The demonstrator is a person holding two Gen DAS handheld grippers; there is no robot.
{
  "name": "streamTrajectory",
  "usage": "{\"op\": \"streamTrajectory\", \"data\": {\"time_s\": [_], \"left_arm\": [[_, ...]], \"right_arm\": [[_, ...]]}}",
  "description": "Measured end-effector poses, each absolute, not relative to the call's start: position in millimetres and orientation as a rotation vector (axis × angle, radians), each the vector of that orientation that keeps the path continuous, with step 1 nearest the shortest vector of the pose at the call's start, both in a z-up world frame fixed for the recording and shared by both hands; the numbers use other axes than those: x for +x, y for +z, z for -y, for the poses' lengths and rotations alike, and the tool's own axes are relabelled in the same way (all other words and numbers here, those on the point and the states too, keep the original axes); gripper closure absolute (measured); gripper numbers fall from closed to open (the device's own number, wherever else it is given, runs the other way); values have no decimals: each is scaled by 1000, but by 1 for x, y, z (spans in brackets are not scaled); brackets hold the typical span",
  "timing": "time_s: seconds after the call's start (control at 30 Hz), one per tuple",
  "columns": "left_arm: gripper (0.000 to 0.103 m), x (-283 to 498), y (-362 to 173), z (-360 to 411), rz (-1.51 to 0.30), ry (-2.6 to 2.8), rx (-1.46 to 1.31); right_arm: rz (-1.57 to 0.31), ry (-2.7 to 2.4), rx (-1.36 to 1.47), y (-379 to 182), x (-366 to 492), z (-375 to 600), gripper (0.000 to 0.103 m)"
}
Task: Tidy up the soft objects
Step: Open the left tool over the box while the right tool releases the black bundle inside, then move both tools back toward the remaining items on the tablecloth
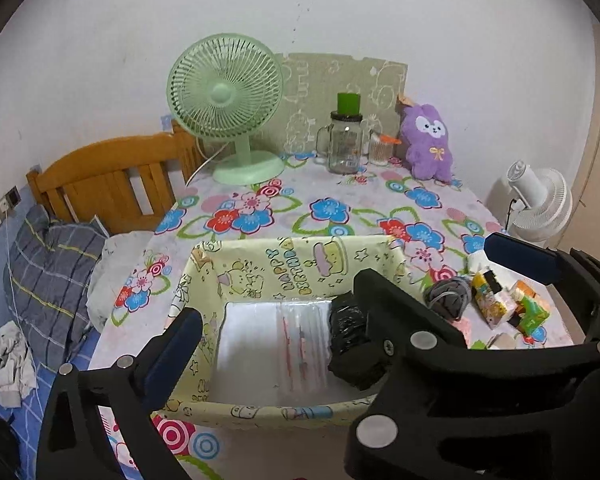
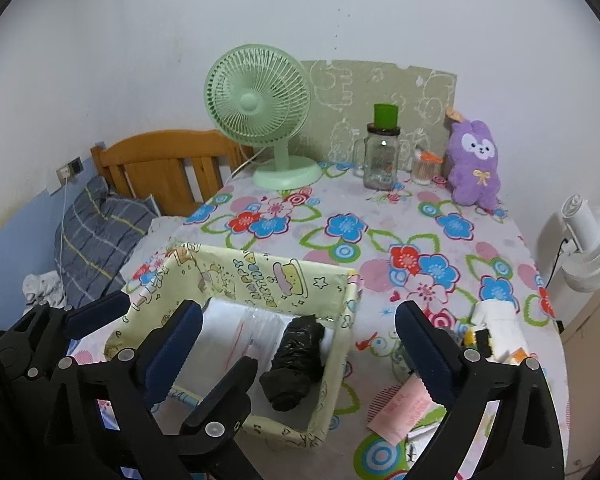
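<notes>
Entry: both left tongs (image 1: 340,284) and right tongs (image 2: 298,342) gape wide, empty, over the paper-lined box (image 1: 204,280) holding a black bag roll (image 2: 296,360); we judge loose tissue packs (image 1: 508,304) beyond need gentle, centred pinching.

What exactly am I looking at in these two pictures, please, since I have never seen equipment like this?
A person holds two hand-held grippers, each with a fisheye camera looking along its fingers. One picture comes from the left gripper, the other from the right gripper. Both are open and hold nothing. They hang over a table with a flowered cloth. On it stands a paper-lined box holding a black bag roll and clear plastic bags. Behind stand a green fan, a glass jar and a purple plush toy.
</notes>
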State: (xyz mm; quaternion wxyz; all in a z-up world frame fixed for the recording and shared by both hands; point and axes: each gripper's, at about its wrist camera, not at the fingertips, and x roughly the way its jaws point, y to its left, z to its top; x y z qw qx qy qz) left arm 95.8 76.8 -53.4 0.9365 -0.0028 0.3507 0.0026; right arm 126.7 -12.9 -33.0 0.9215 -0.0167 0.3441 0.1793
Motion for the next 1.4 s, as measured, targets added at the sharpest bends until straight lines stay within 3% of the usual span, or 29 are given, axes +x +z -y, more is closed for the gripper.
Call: {"op": "streamTrajectory", "data": {"time_s": [0.67, 1.4], "left_arm": [[0, 65, -27, -38, -635, -35, 27], [0, 53, -29, 29, -643, -105, 21]], "right_arm": [[-596, 302, -33, -2, 86, 56, 3], [-659, 253, 30, -8, 72, 124, 2]]}}
